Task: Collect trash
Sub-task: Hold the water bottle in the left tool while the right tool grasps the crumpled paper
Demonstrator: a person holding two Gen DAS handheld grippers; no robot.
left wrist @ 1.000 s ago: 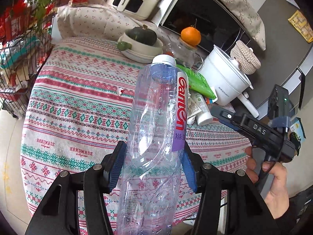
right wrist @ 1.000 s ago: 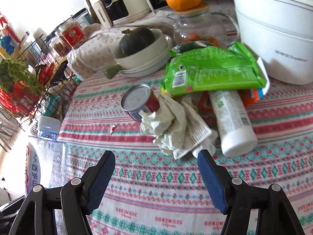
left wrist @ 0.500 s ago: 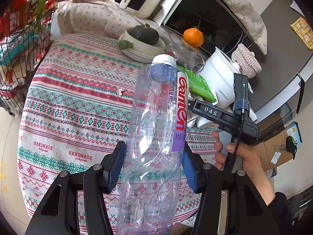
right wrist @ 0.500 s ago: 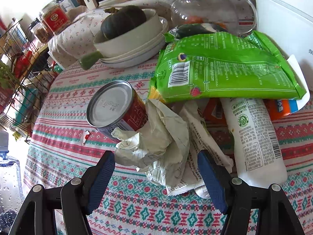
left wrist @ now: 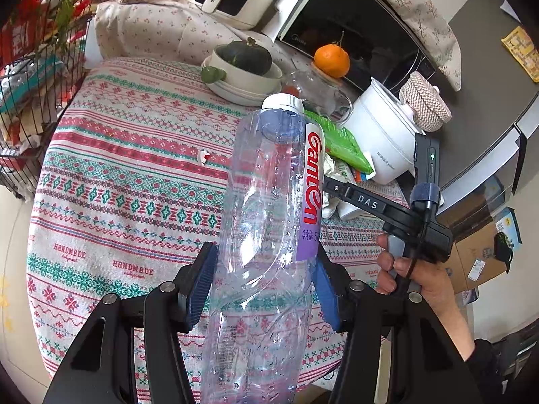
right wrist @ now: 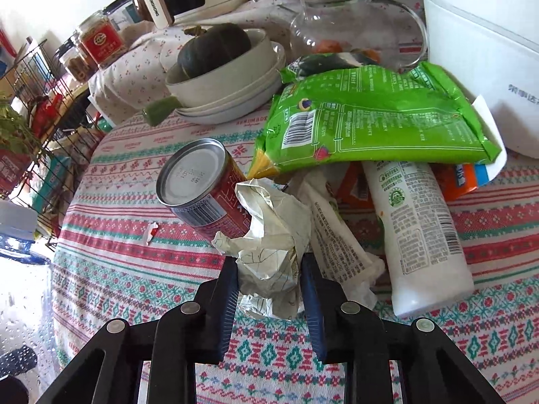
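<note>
My left gripper [left wrist: 262,286] is shut on an empty clear plastic bottle [left wrist: 269,222] with a white cap, held upright above the table's near edge. My right gripper [right wrist: 269,289] is shut on a crumpled ball of paper [right wrist: 269,252] that rests on the patterned tablecloth [right wrist: 134,269]. Behind the paper lies a red tin can [right wrist: 205,188] on its side. A green snack bag [right wrist: 370,121], a white tube [right wrist: 417,235] and a flat paper wrapper [right wrist: 337,235] lie to the right of it. In the left wrist view a hand [left wrist: 414,279] holds the right gripper's handle [left wrist: 397,212].
A small paper scrap [right wrist: 150,232] lies left of the can. Stacked bowls with a dark squash [right wrist: 215,67], a glass jug [right wrist: 350,23] topped by an orange, and a white pot [right wrist: 481,50] stand behind. A wire rack [right wrist: 40,128] borders the table's left side.
My right gripper moved forward to the crumpled paper and shut on it; it was open before. The left gripper keeps the bottle, almost unmoved.
</note>
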